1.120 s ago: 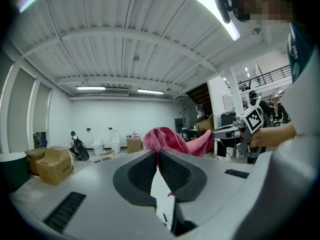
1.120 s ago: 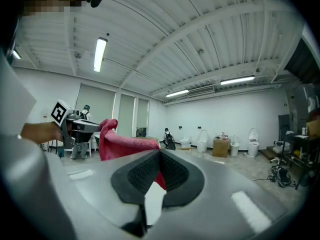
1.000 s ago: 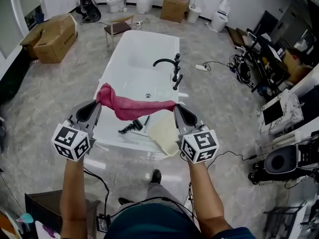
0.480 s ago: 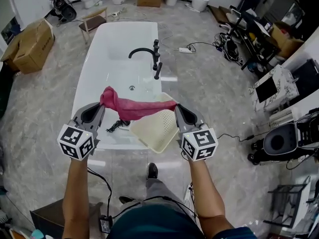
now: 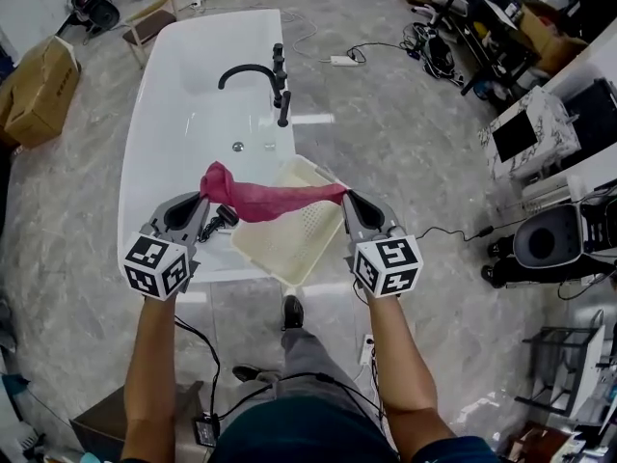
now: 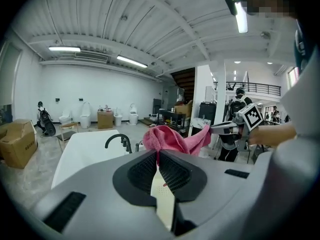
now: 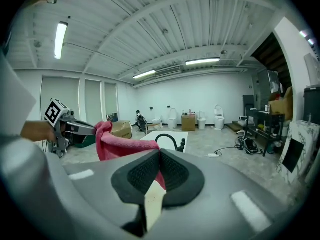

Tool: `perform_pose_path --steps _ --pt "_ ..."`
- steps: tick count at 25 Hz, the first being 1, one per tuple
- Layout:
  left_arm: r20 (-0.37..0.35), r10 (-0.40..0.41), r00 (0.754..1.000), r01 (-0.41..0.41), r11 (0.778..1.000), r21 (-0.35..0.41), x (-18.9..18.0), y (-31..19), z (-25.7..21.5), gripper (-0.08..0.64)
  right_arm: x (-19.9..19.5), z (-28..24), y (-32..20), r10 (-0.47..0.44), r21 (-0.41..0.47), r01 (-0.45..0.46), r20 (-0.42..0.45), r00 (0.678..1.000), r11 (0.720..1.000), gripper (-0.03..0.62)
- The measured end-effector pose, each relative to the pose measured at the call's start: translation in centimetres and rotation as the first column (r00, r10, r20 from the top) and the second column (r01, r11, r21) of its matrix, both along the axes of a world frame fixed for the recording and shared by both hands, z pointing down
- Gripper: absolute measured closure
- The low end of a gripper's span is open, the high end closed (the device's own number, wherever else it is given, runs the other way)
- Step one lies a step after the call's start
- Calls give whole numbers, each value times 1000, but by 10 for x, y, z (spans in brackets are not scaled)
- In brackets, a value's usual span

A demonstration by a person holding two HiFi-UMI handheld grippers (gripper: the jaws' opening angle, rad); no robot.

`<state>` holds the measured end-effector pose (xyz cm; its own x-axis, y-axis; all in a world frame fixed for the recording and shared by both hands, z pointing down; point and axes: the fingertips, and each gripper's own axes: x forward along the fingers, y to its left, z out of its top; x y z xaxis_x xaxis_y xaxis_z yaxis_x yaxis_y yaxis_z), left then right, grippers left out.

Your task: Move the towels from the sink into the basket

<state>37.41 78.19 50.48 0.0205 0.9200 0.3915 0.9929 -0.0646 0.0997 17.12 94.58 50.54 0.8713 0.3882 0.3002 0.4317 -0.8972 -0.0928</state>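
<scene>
A pink towel (image 5: 268, 199) hangs stretched between my two grippers, above the cream basket (image 5: 289, 244) that rests on the near right rim of the white tub (image 5: 174, 104). My left gripper (image 5: 205, 201) is shut on the towel's bunched left end, seen as pink folds (image 6: 167, 138) just past its jaws. My right gripper (image 5: 345, 197) is shut on the right end, where the towel (image 7: 117, 143) runs off to the left. Each gripper shows in the other's view: the right gripper (image 6: 214, 128) and the left gripper (image 7: 93, 129).
A black faucet (image 5: 260, 75) stands on the tub's right rim, and a black hand shower (image 5: 224, 218) lies on the near rim. Cardboard boxes (image 5: 39, 90) sit on the floor to the left. Cables and equipment (image 5: 463, 46) crowd the right side.
Both grippers have come down and toward the near edge of the tub with the towel taut between them. The towel now hangs over the basket rather than over the tub.
</scene>
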Motion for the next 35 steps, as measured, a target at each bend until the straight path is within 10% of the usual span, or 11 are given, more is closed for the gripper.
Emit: perform_pose_path --steps 35 --pt "140 -13 990 -30 952 305 -28 78 242 540 -11 239 74 0 196 -46 230 973 980 578"
